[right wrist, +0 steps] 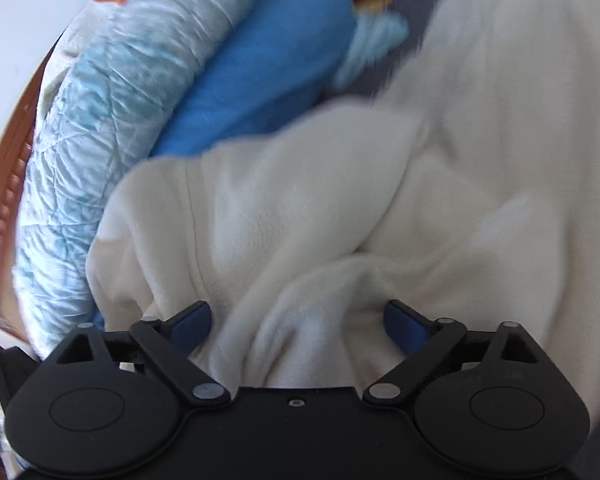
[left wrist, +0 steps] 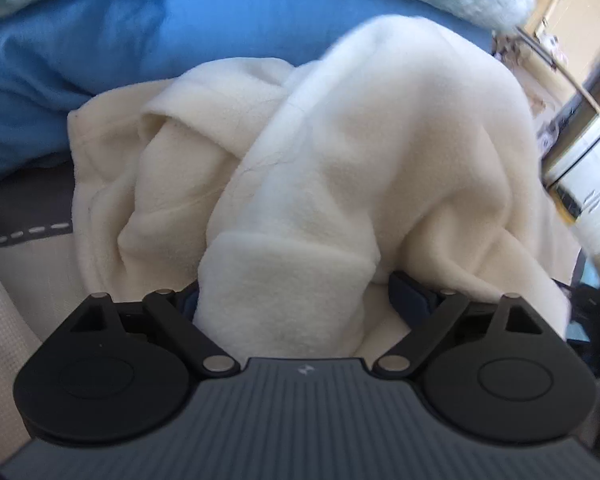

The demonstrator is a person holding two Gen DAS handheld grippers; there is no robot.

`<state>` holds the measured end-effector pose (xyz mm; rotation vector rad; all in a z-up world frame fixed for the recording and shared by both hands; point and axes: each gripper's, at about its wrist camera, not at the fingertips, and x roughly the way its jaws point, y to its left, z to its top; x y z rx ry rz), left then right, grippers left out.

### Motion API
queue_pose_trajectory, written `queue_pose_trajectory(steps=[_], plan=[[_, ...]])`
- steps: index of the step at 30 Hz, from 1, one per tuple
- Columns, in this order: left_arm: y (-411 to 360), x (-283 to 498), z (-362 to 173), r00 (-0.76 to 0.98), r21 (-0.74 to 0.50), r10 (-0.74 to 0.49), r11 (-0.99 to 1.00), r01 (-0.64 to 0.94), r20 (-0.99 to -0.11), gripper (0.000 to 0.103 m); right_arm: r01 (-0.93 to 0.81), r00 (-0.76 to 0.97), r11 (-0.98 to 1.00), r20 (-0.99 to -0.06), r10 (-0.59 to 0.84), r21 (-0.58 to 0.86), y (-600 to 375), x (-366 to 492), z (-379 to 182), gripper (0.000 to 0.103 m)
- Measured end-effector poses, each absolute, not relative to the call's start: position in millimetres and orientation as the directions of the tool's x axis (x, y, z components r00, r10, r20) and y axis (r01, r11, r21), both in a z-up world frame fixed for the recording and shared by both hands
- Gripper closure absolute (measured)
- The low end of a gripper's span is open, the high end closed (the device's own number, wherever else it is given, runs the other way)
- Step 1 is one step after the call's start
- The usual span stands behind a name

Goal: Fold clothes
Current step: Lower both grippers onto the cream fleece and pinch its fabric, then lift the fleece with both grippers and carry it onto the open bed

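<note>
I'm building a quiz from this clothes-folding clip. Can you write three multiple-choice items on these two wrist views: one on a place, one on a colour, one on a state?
1. Where is the blue pillow relative to the cream fleece garment?
A. beyond it
B. on top of it
C. inside it

2. What colour are the right tool's finger pads?
A. red
B. blue
C. white

3. How do the left tool's jaws stand?
A. shut and empty
B. apart, with fleece between
C. clamped on the pillow

Answers: 1 A, the pillow lies behind the fleece. 2 B, both pads show blue. 3 B, a fleece fold sits between spread fingers.
</note>
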<state>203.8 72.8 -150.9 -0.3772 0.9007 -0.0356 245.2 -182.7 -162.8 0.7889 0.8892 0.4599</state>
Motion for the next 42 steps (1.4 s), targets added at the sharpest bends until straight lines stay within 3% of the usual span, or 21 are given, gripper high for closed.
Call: queue_pose_trajectory(steps=[2,4,7,14,17,31,42], plan=[[72,201,-146,0.626,-0.367,-0.212,0.922,-0.128,-0.75,0.028,-0.062,0.555,0.56,-0.438,0.707,0.826,-183,246,-165,0.013],[72,197,-140,0.627,-0.406,-0.242,0.904,-0.131,-0.741,0.032,-0.104,0.562,0.489,-0.354,0.747,0.866,-189,240,-155,0.036],[72,190,-129,0.631,-0.473,-0.3,0.873,-0.121,-0.715,0.034,-0.138,0.605,0.466,-0.298,0.739,0.874,-196,225,-137,0.048],[47,163,-89,0.644,-0.562,-0.422,0.827,-0.014,-0.638,0.037,-0.17,0.687,0.43,-0.206,0.697,0.887,-227,176,-98,0.049],[25,146,-59,0.671,-0.54,-0.441,0.839,0.072,-0.596,0.037,-0.208,0.72,0.424,-0.155,0.676,0.881,-245,149,-74,0.051],[-75,45,32,0.59,-0.557,-0.66,0.736,0.385,-0.464,0.037,-0.227,0.889,0.754,-0.185,0.419,0.617,-315,1,64,0.054],[-193,-35,60,0.427,-0.513,-0.775,0.63,0.583,-0.466,0.037,-0.054,0.974,0.862,-0.163,0.156,0.504,-386,-124,102,0.056]])
